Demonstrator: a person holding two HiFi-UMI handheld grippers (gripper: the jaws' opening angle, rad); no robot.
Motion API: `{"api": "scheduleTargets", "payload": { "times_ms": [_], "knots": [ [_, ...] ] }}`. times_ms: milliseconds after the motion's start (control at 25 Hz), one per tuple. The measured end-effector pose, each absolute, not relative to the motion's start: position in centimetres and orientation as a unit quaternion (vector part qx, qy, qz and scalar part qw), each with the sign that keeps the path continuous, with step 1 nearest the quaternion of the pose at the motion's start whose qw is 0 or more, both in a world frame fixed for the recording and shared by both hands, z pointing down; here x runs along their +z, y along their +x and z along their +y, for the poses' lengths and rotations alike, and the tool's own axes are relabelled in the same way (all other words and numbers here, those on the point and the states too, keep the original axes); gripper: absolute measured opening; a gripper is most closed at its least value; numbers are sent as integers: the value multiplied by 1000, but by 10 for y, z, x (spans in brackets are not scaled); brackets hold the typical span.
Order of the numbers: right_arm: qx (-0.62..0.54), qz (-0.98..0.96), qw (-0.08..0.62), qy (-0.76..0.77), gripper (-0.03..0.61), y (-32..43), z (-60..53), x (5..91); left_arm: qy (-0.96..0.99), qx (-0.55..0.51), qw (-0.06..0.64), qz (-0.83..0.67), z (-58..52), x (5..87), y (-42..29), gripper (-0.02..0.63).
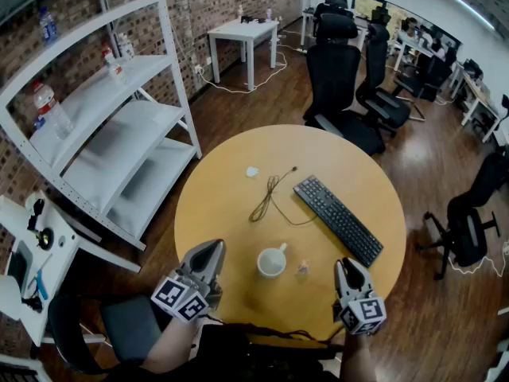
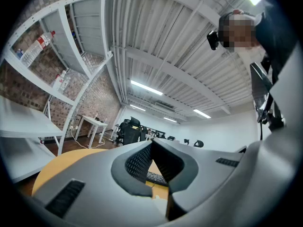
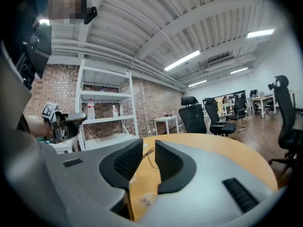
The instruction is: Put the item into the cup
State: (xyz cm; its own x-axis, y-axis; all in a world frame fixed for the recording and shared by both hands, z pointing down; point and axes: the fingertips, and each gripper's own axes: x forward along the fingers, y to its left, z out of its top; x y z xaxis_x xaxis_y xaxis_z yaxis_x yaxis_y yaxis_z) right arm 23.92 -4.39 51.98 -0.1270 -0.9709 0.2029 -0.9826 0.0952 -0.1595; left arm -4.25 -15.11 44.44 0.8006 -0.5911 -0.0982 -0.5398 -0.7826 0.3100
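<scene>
A white cup [image 1: 271, 261] stands upright near the round table's front edge. Just to its right lies the item [image 1: 302, 269], small, pale and translucent. It also shows low in the right gripper view, where the item [image 3: 147, 198] lies on the wood below the jaws. My right gripper [image 1: 347, 264] hovers to the right of the item. Its pads stand apart with nothing between them [image 3: 148, 148]. My left gripper [image 1: 213, 249] is left of the cup, its tips touching and holding nothing [image 2: 152, 144].
A black keyboard [image 1: 338, 218] lies on the wooden table [image 1: 231, 205] at the right, and a dark cable [image 1: 269, 197] and a small white piece [image 1: 252, 171] lie farther back. White shelving [image 1: 119, 134] stands at the left and office chairs [image 1: 334, 70] behind the table.
</scene>
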Motion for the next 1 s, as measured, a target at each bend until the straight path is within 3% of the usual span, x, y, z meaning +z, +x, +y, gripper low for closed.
{"api": "scheduleTargets", "payload": {
  "times_ms": [80, 200, 480, 520, 840, 880, 920, 1000],
  "knots": [
    [141, -750, 63, 643, 83, 229, -55, 530, 939, -91, 130, -304, -155, 444, -43, -6],
    [167, -767, 132, 605, 135, 214, -68, 568, 937, -91, 131, -311, -160, 446, -51, -6],
    [212, -769, 283, 532, 137, 197, -80, 653, 929, -101, 142, -327, -151, 452, -77, -6],
    [218, -766, 303, 523, 165, 197, -80, 667, 927, -100, 144, -332, -150, 454, -81, -6],
    [224, -743, 359, 519, 165, 200, -91, 713, 910, -92, 149, -376, -141, 463, -117, -6],
    [216, -742, 363, 521, 120, 199, -93, 713, 908, -94, 148, -380, -140, 463, -120, -6],
    [211, -741, 367, 522, 25, 198, -95, 714, 907, -96, 147, -382, -139, 461, -123, -6],
    [206, -741, 371, 520, 12, 196, -95, 715, 905, -101, 146, -385, -139, 459, -126, -6]
  ]
}}
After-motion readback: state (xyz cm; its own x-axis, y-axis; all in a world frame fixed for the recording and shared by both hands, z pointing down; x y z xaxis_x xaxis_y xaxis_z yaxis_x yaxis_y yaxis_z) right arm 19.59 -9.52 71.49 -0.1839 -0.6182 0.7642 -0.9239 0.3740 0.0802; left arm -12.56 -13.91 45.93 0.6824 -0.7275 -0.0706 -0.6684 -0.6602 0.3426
